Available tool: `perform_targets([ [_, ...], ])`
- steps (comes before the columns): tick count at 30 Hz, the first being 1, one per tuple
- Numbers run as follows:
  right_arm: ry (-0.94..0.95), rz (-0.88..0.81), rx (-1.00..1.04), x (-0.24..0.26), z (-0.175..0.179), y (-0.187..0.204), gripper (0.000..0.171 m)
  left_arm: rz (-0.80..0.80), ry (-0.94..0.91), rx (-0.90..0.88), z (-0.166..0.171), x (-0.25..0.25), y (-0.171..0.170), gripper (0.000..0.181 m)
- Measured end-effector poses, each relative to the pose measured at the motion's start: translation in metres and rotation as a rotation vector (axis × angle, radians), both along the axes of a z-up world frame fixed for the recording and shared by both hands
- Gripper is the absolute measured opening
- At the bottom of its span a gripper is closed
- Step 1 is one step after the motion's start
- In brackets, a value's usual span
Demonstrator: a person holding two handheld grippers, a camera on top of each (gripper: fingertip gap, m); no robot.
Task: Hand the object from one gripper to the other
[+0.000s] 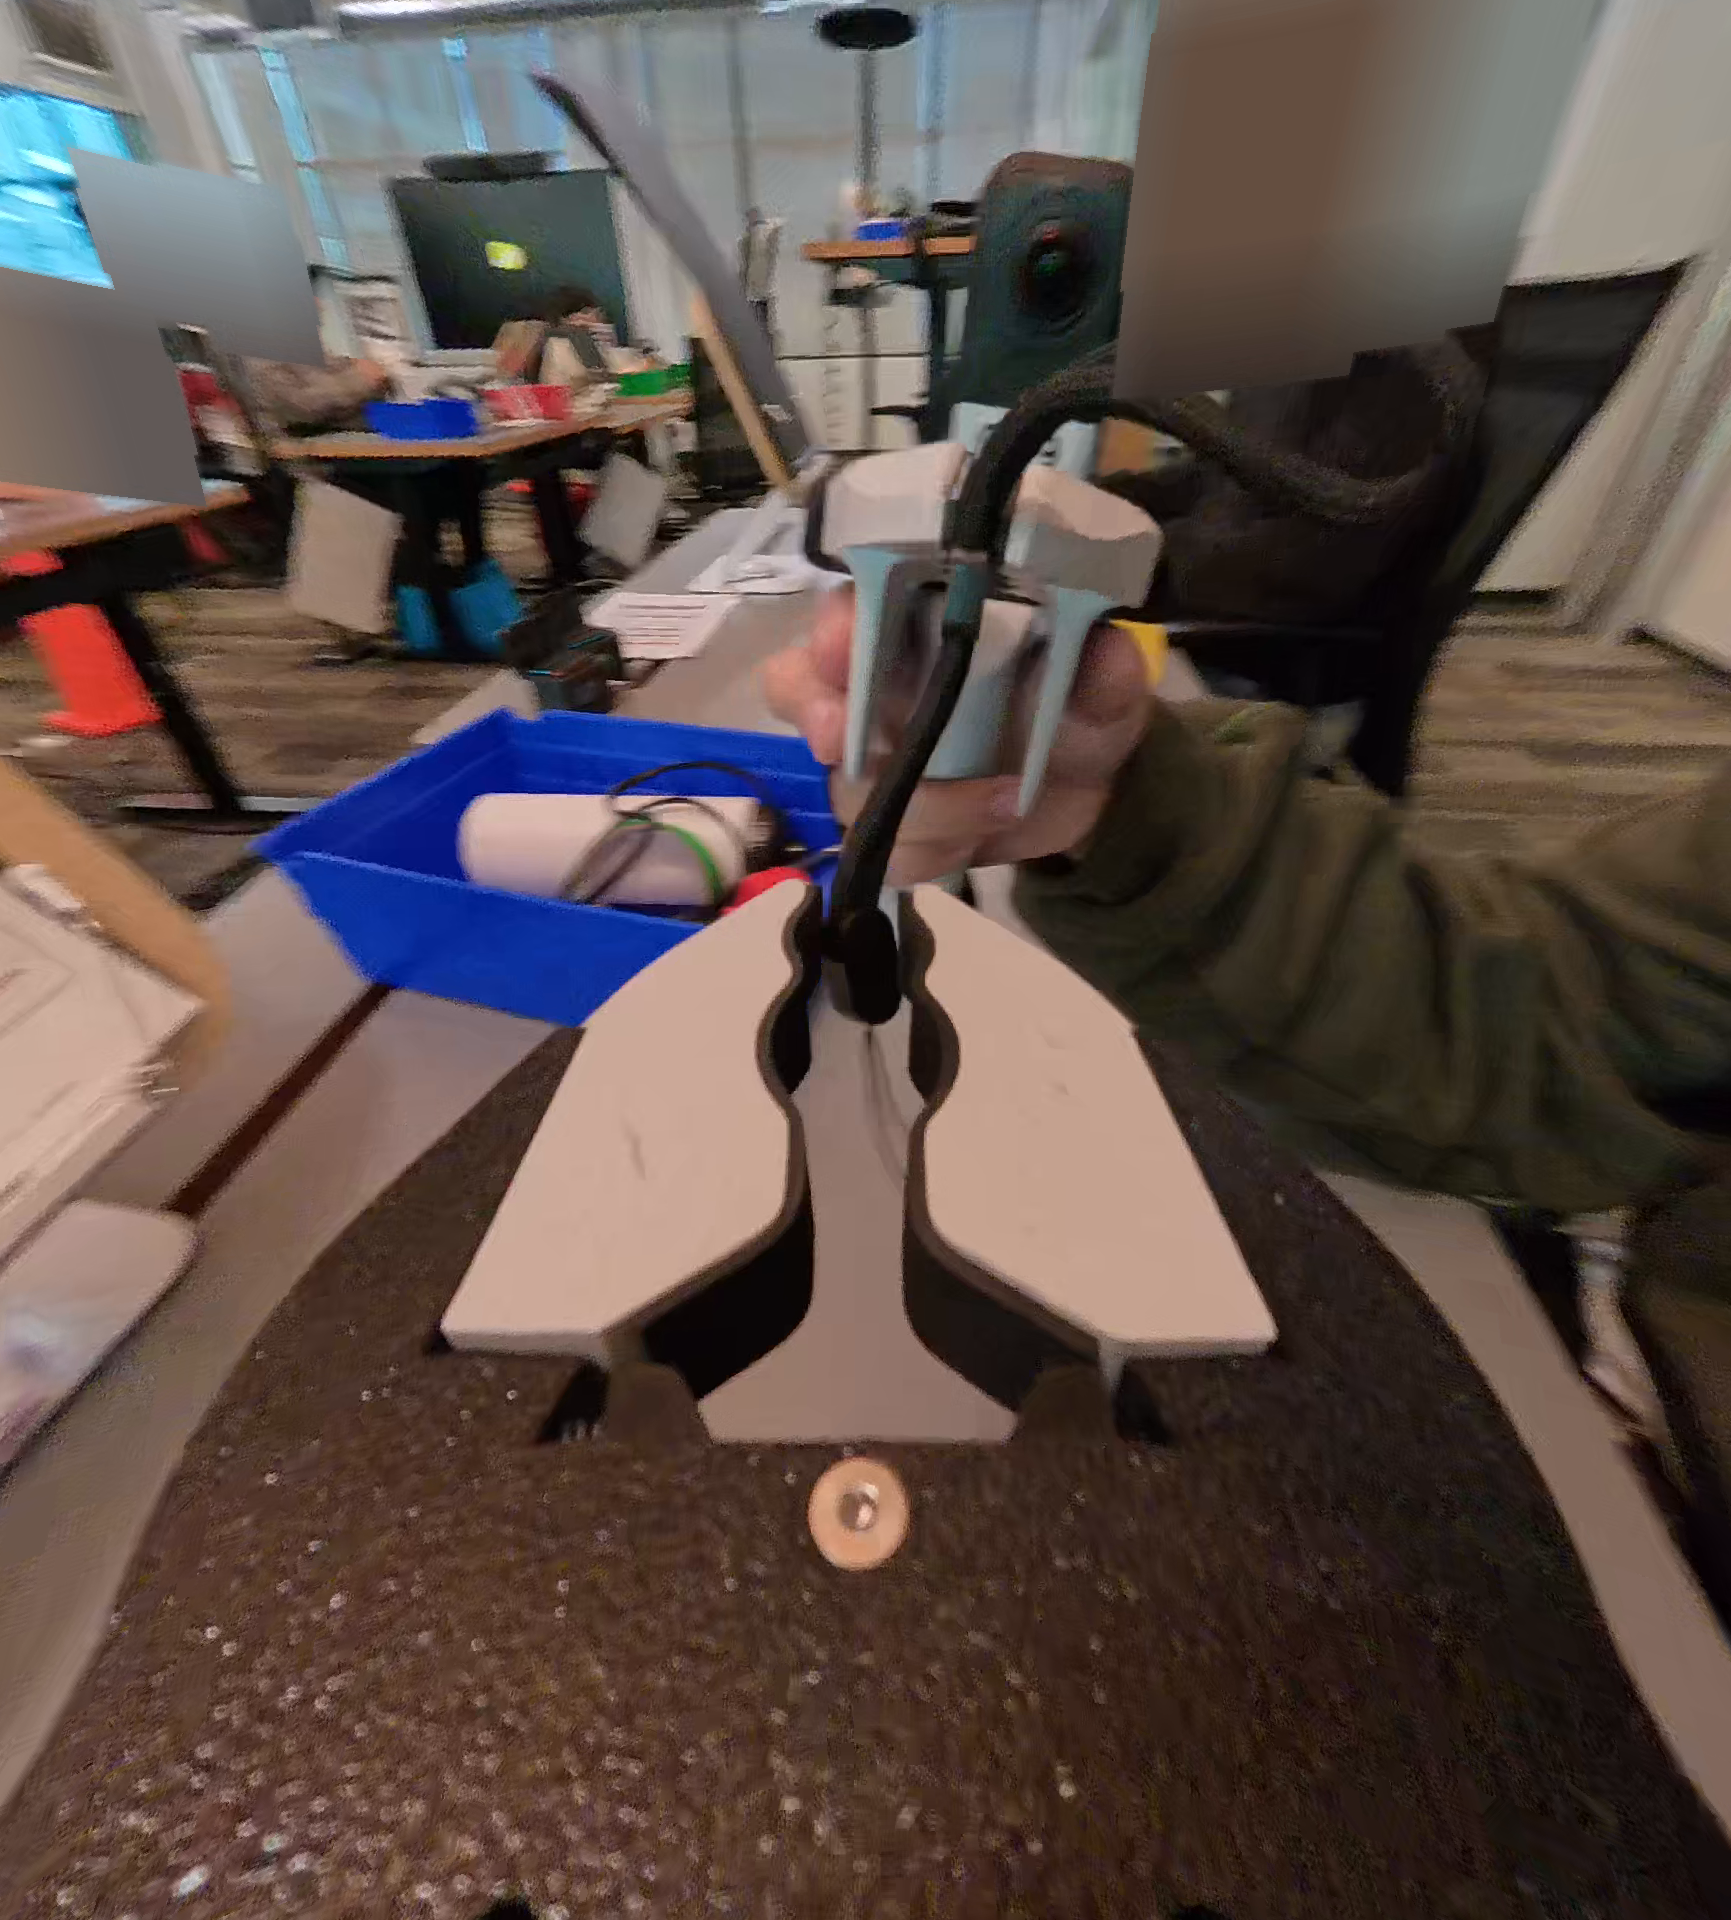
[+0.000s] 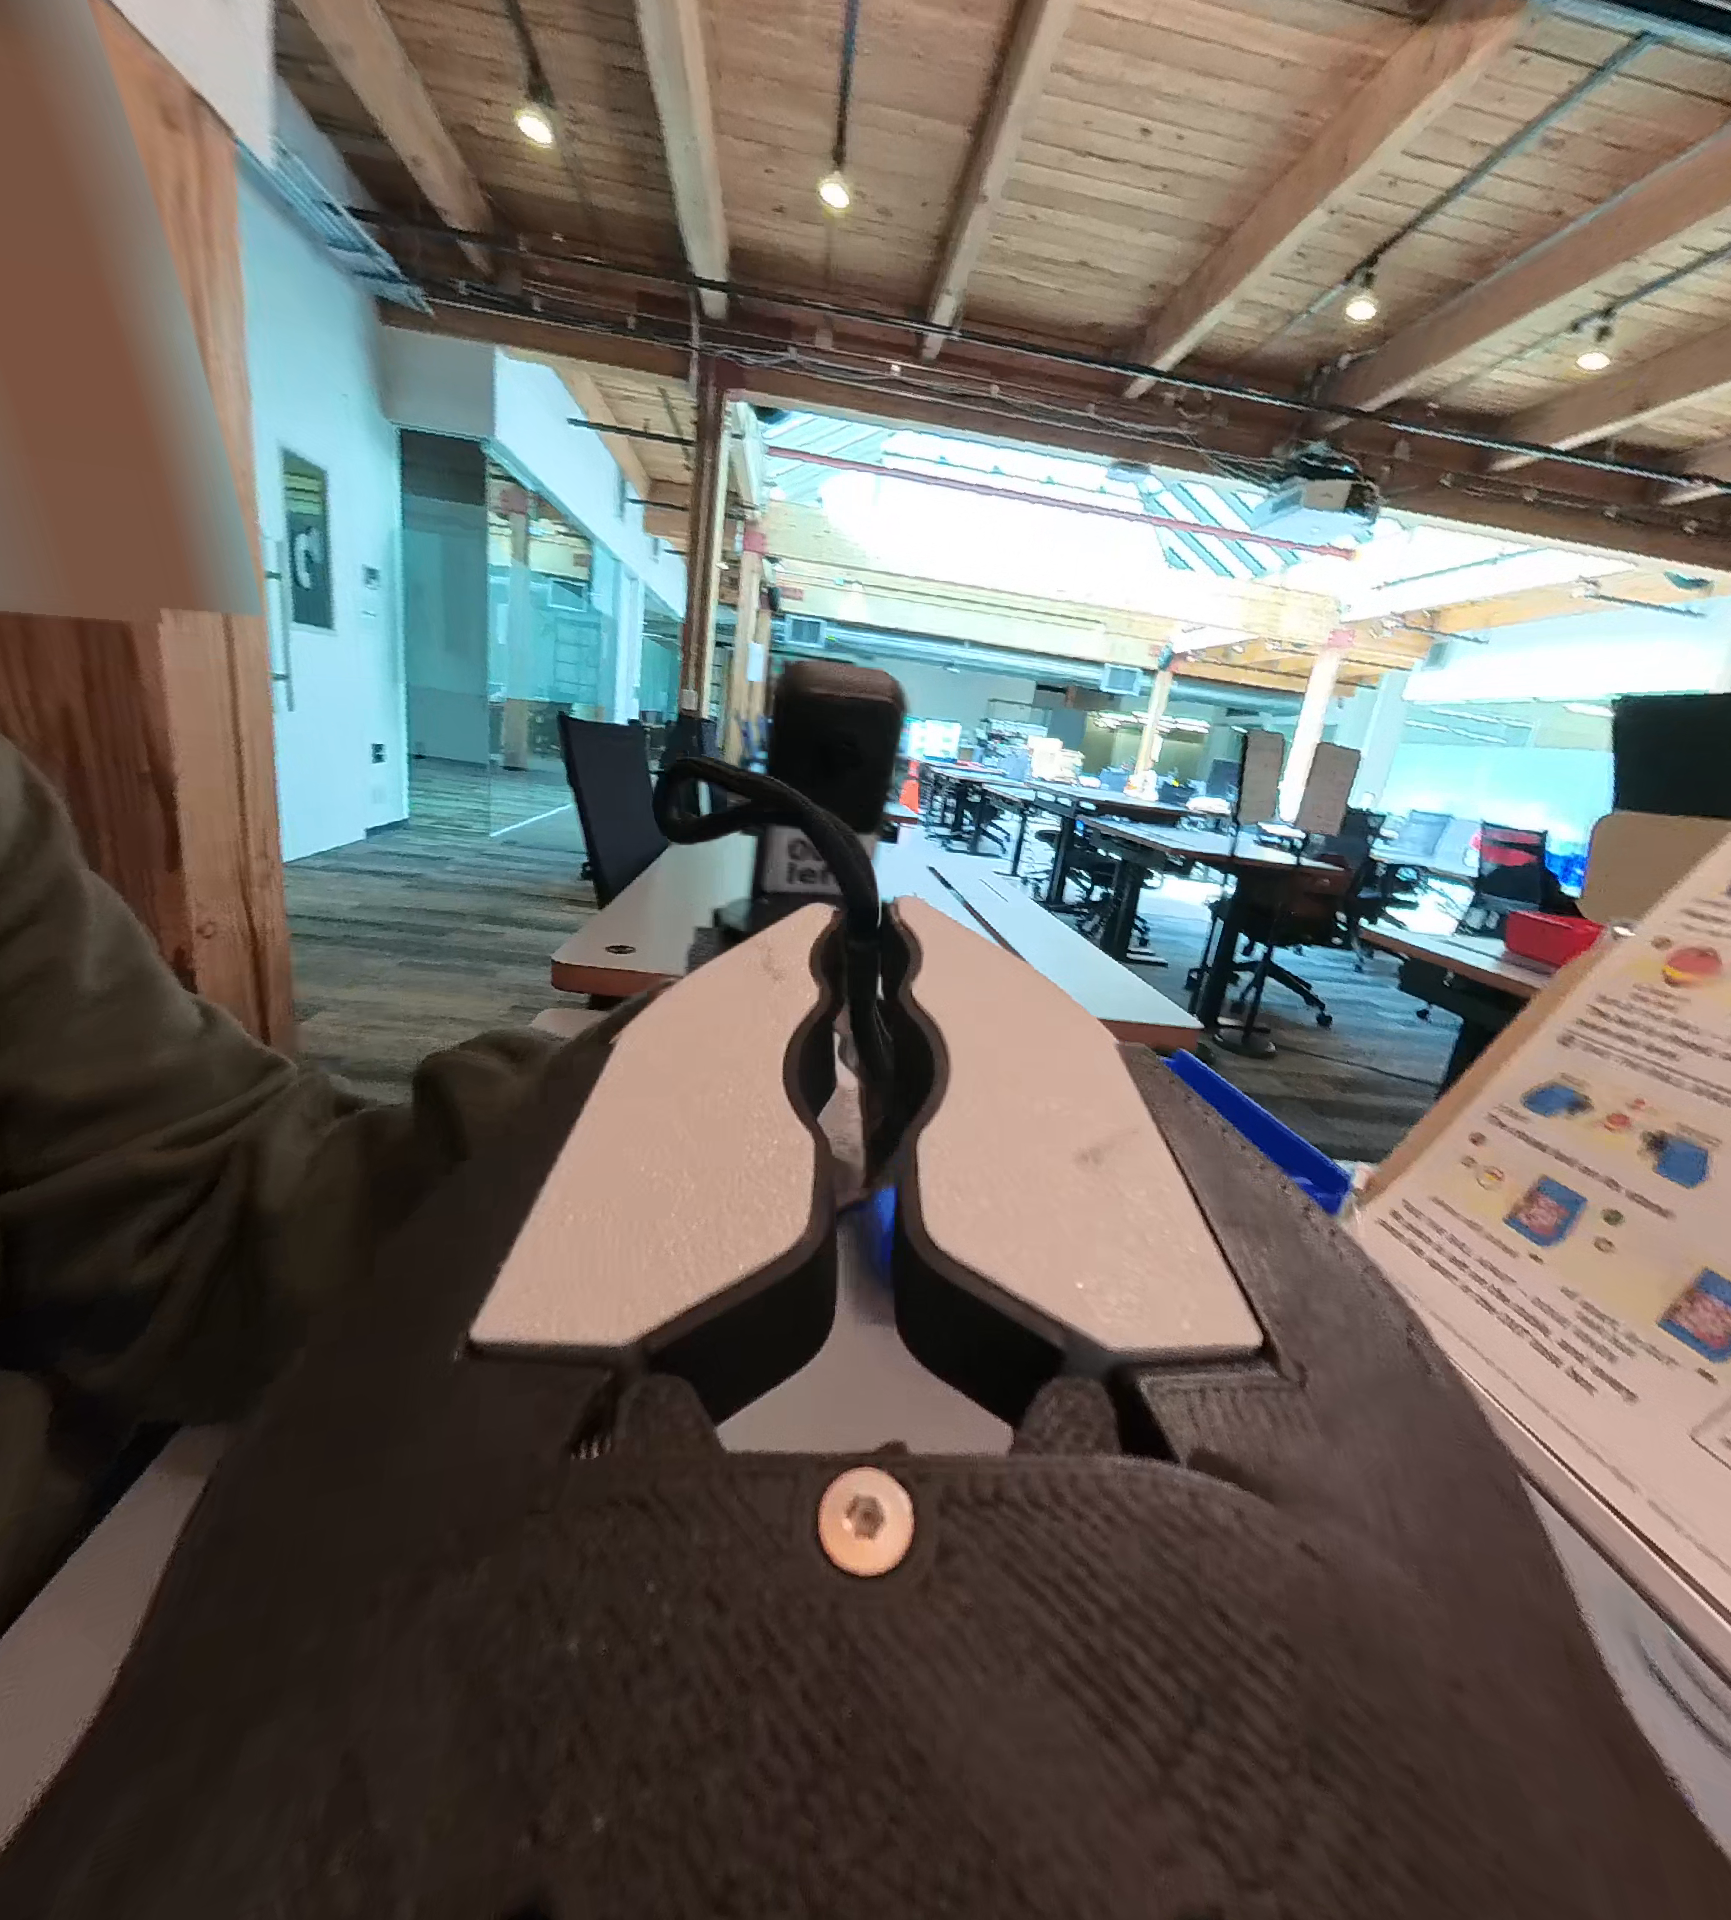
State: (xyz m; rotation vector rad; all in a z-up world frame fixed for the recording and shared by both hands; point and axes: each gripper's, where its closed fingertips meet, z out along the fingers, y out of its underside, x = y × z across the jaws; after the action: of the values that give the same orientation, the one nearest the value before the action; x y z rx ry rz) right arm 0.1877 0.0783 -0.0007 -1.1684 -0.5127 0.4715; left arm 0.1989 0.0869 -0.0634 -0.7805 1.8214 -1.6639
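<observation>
A black cable runs between my two grippers above the grey table. In the left wrist view my left gripper is shut on the cable's thick plug end. Facing it, my right gripper is held by a hand in a green sleeve, with the cable passing between its fingers. In the right wrist view my right gripper is shut on the cable, which loops up and left above the tips. The left gripper's camera shows just beyond; its fingers are hidden.
A blue bin holding a white roll and loose wires stands on the grey table behind my left gripper. A cardboard box with papers is on the left. A printed sheet leans at the right, by the bin's edge. Left tips to right tips: about 6 cm.
</observation>
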Motion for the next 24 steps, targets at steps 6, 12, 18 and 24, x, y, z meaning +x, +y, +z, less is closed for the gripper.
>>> perform_targets([
  [6, -0.04, 0.094, 0.009, -0.013, -0.003, -0.009, 0.006, -0.157, 0.049, -0.064, -0.003, -0.014, -0.012, 0.014],
  [12, -0.067, 0.154, 0.021, -0.021, -0.003, -0.017, 0.006, -0.269, 0.097, -0.112, -0.007, -0.024, -0.018, 0.01],
  [18, -0.078, 0.058, -0.01, -0.011, -0.007, -0.007, 0.006, -0.202, 0.099, -0.022, -0.016, -0.014, -0.014, 0.008],
  [24, -0.072, -0.303, -0.201, 0.048, -0.03, 0.015, 0.029, 0.237, 0.114, 0.169, -0.024, 0.014, 0.039, 0.007],
])
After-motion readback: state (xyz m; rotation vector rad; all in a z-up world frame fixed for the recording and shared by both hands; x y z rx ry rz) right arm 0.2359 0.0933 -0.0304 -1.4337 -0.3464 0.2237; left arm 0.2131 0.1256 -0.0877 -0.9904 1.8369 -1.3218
